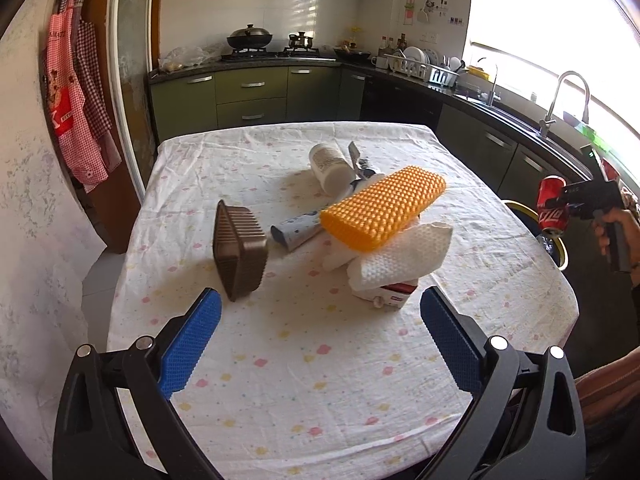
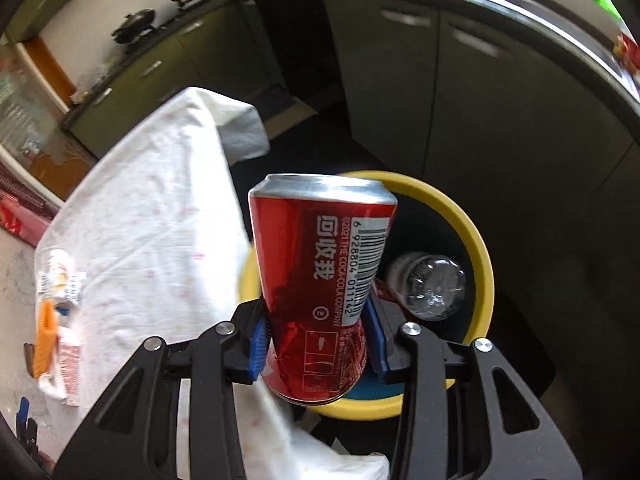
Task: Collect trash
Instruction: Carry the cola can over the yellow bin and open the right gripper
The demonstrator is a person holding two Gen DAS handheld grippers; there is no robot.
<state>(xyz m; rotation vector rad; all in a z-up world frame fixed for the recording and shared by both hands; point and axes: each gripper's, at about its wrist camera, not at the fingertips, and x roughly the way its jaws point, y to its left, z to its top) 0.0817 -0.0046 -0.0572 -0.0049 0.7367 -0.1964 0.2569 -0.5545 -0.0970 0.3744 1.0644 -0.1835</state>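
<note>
My right gripper (image 2: 318, 340) is shut on a red cola can (image 2: 320, 280), held above a yellow-rimmed bin (image 2: 480, 256) beside the table. A clear plastic bottle (image 2: 430, 286) lies inside the bin. From the left wrist view the same can (image 1: 552, 210) hangs off the table's right edge in the right gripper (image 1: 560, 216). My left gripper (image 1: 320, 312) stands open over the near part of the table (image 1: 280, 380). Ahead of it lie a brown ribbed tray (image 1: 238, 248), an orange sponge (image 1: 384, 208), white paper towel (image 1: 392, 256), a small carton (image 1: 394, 294), a rolled wrapper (image 1: 296, 230) and a white bottle (image 1: 330, 166).
A floral cloth (image 2: 160, 220) covers the table and hangs over its edge next to the bin. Green kitchen cabinets (image 1: 252, 96) and a counter with a stove run behind, a sink with tap (image 1: 568, 96) at right. Aprons (image 1: 76, 100) hang at left. A person's hand (image 1: 616, 232) holds the right gripper.
</note>
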